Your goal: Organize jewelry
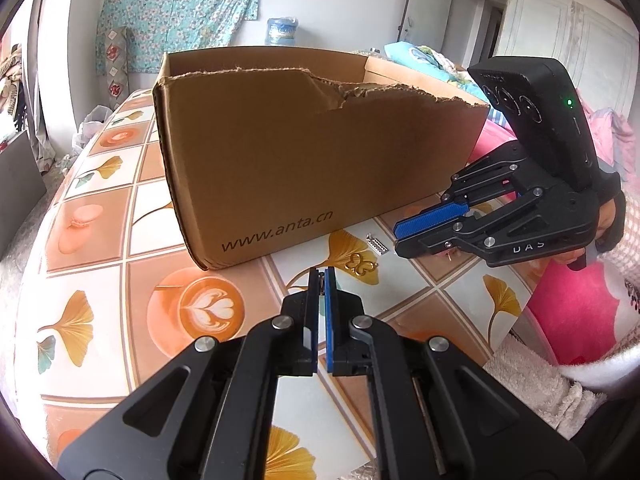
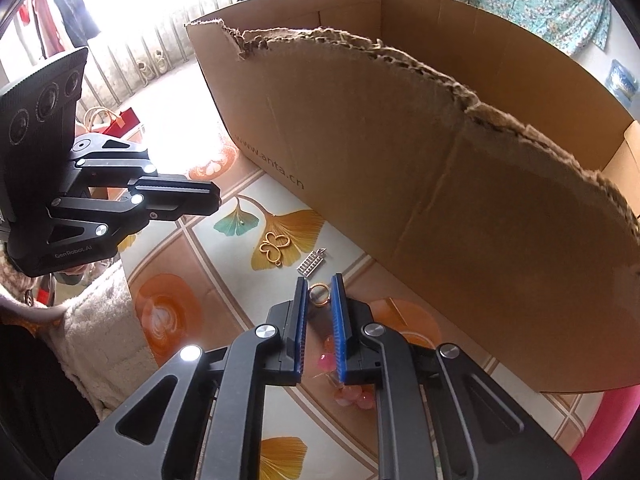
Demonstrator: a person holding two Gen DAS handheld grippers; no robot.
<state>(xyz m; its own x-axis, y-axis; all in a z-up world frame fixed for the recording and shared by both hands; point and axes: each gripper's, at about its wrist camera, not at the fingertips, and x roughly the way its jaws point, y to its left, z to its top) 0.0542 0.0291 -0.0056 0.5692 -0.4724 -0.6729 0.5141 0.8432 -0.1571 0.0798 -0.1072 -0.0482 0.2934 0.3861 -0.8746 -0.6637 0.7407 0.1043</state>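
Patterned oilcloth with ginkgo leaves and coffee cups covers the table (image 2: 192,276), and a torn cardboard box (image 2: 420,184) fills the upper right of the right wrist view, probably the place the jewelry is meant to go. At the left of that view the left gripper (image 2: 218,200) hangs above the cloth with its jaws pressed together; whether anything is pinched between them I cannot tell. Lower centre, a gold butterfly pendant (image 2: 275,249) lies flat, just beside it a small silver charm (image 2: 311,266). Below these the right gripper (image 2: 320,292) points steeply down, its jaws narrowly apart around a gold ring (image 2: 319,294) without clearly pressing it, apparently lining up a pinch. Pink beads (image 2: 326,360) lie beneath its fingers.
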